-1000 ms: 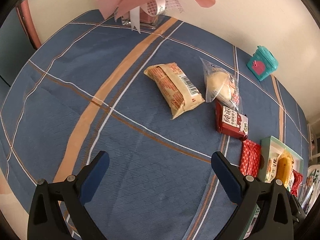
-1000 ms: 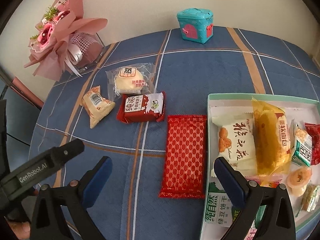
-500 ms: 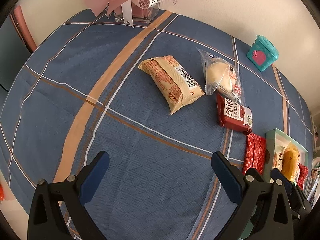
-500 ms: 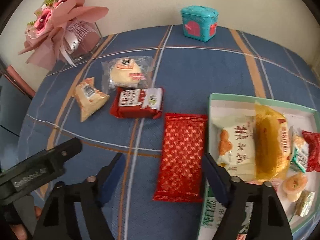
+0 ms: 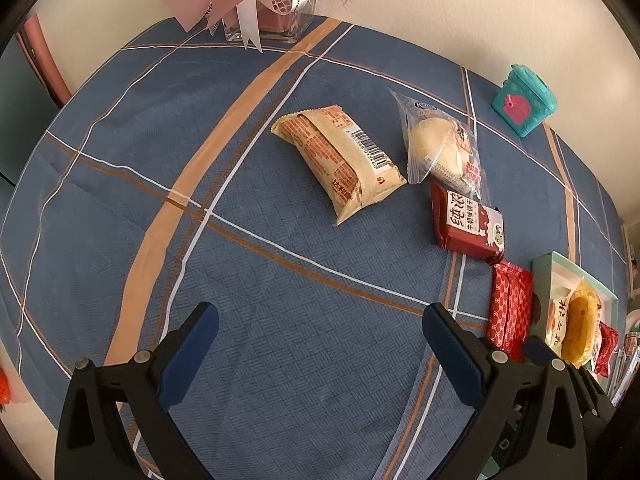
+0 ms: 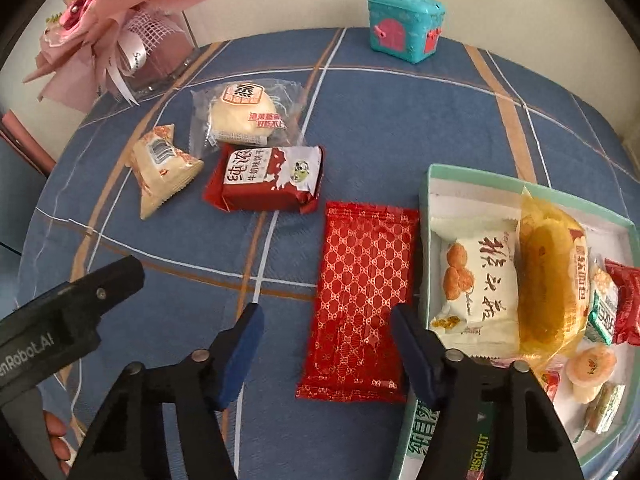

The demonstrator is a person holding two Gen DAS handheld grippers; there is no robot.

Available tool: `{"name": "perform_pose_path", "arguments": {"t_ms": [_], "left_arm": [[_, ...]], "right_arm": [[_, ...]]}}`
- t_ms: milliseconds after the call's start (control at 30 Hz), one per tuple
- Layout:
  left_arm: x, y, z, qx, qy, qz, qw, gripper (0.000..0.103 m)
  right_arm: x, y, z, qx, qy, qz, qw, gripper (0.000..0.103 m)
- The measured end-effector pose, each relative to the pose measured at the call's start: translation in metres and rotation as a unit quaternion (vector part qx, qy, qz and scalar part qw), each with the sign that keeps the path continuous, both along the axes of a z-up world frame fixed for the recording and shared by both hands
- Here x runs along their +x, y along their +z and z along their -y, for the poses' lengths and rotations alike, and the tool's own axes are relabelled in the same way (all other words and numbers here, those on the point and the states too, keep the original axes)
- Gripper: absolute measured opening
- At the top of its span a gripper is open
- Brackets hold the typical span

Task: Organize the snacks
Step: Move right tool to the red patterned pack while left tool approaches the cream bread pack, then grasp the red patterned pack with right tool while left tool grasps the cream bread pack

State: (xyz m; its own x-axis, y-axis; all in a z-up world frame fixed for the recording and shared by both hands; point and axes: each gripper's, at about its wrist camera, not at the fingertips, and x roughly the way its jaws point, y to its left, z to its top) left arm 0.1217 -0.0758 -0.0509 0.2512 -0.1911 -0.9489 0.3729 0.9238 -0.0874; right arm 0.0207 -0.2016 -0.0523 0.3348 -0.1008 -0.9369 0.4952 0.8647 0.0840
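Right gripper [image 6: 326,326] low over the red snack pack [image 6: 362,294] on the table [image 6: 400,120] — fingers spread astride it (beside the tray [image 6: 426,208]). Left gripper [image 5: 320,322] spread, empty.

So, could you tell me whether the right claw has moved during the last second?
Yes: the right claw moved forward, narrowing around the red patterned packet beside the tray.
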Motion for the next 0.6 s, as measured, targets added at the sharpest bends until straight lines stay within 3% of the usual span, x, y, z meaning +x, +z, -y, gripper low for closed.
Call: {"name": "perform_pose_path", "arguments": {"t_ms": [400, 600], "left_arm": [[-0.0020, -0.0017, 0.0045, 0.009, -0.001, 0.000, 1.0000, 0.102], [-0.0011, -0.0018, 0.0044, 0.010, -0.001, -0.001, 0.9999, 0.102]], "right_arm": [[0.0011, -0.0069, -0.0074, -0.011, -0.005, -0.008, 1.000, 0.061], [0.0020, -0.0047, -0.0090, 0.014, 0.001, 0.008, 1.000, 0.061]]}}
